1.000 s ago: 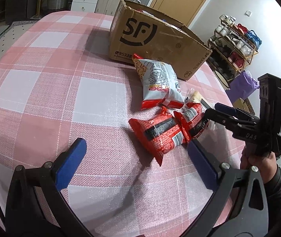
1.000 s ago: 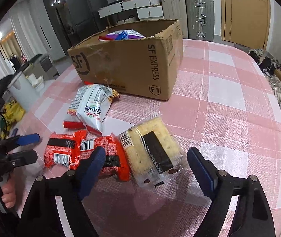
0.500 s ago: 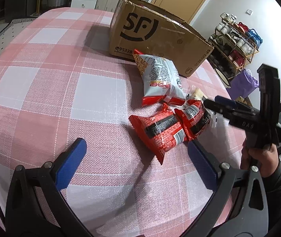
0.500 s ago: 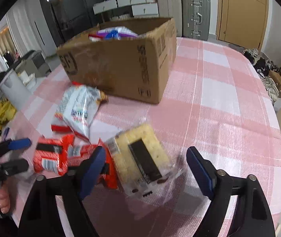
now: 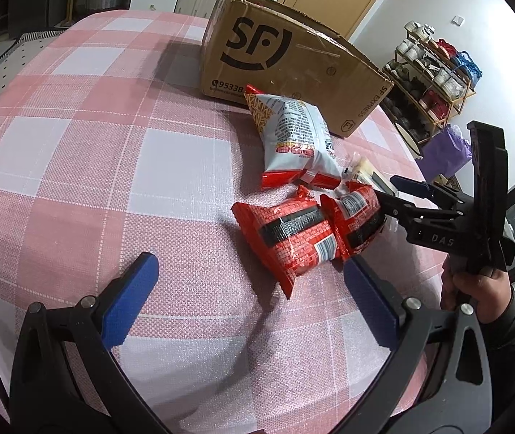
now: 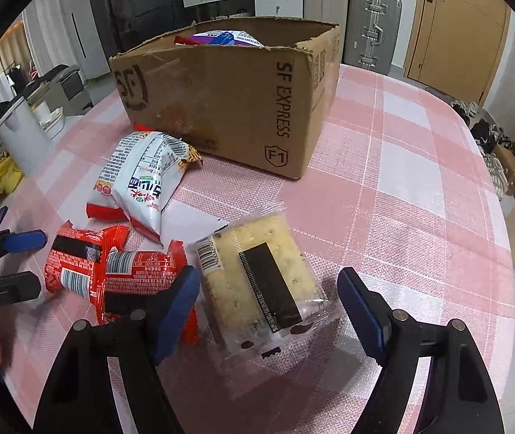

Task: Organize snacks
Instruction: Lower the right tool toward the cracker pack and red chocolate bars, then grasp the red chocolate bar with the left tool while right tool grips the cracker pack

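A clear pack of crackers lies on the checked tablecloth between the open fingers of my right gripper. Two red snack packs lie just left of it, and a white and red chip bag lies behind them. In the left wrist view the red packs lie ahead and to the right of my open, empty left gripper; the chip bag is beyond. An open SF Express cardboard box holds some snacks at the back.
The right gripper reaches in from the right of the left wrist view. A shoe rack and purple bag stand beyond the table's right edge. Suitcases and a door stand behind the box.
My right gripper has moved forward and down around the cracker pack, which now sits between its fingers. The left gripper has barely moved.
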Motion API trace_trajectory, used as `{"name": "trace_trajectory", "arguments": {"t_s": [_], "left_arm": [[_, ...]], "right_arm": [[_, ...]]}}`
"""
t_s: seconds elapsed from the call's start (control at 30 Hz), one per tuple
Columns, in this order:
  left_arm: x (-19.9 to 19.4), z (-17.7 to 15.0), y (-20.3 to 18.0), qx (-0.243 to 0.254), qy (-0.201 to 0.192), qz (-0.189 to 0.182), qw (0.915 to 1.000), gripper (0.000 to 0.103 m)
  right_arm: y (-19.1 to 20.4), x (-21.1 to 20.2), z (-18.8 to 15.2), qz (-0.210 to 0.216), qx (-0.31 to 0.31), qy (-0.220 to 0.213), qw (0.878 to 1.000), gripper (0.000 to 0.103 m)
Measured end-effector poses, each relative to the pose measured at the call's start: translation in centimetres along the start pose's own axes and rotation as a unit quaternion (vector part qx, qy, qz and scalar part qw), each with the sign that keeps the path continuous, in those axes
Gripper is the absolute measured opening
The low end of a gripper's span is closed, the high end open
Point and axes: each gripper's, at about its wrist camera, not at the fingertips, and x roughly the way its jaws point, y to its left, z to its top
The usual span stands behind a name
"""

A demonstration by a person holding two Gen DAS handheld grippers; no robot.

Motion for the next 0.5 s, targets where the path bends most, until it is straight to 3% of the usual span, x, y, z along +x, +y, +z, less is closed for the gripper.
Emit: {"name": "trace_trajectory", "arguments": {"t_s": [0.23,0.3,0.33,0.5], "left_arm": [[0.1,0.1,0.1,0.000,0.000,0.001,1.0000,0.102],[0.1,0.1,0.1,0.000,-0.001,0.001,1.0000,0.102],[0.1,0.0,0.1,-0.001,-0.001,0.001,1.0000,0.102],[0.0,0.0,0.1,-0.004,0.002,0.000,1.0000,0.102]], "right_arm": [[0.4,0.6,-0.3,0.001,-0.011,0.004,1.000,0.073],[0.8,0.5,-0.3,0.005,-0.021,0.002,1.000,0.060],[0.9,0.5,-0.2,0.007,-0.025,0.002,1.000,0.058],[-0.2,0.1,-0.2,0.051,0.013,-0.006,0.999,0.058]]}}
